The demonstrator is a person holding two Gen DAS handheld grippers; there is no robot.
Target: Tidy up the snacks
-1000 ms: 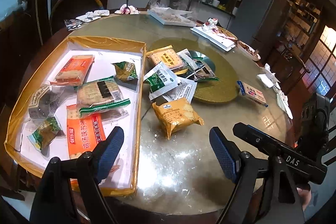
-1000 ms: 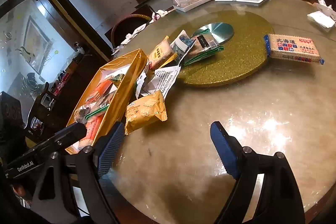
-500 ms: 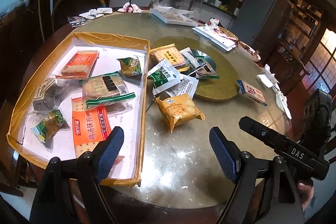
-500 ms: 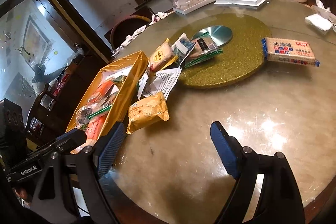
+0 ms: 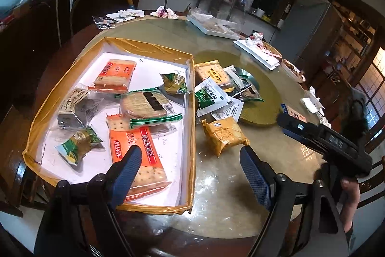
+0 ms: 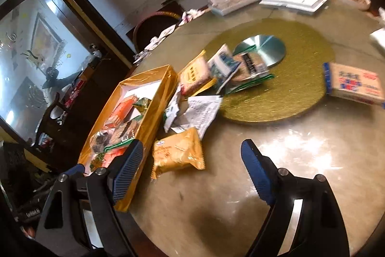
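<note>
Left wrist view: my left tongs [image 5: 190,170] gape empty above the gold-edged tray [image 5: 191,98] of packed snacks, with a yellow snack packet [image 5: 222,134] just right of it on the round worktop [image 5: 252,160]. My right tongs [image 6: 192,168] also hang wide apart, empty, over that yellow packet.

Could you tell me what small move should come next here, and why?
Probably the right gripper should ease forward and down onto the yellow snack packet. That packet lies on the table just outside the gold-edged tray, nearest of the loose snacks, and roughly between the open fingers. The left gripper is open and empty over the tray's corner.
</note>
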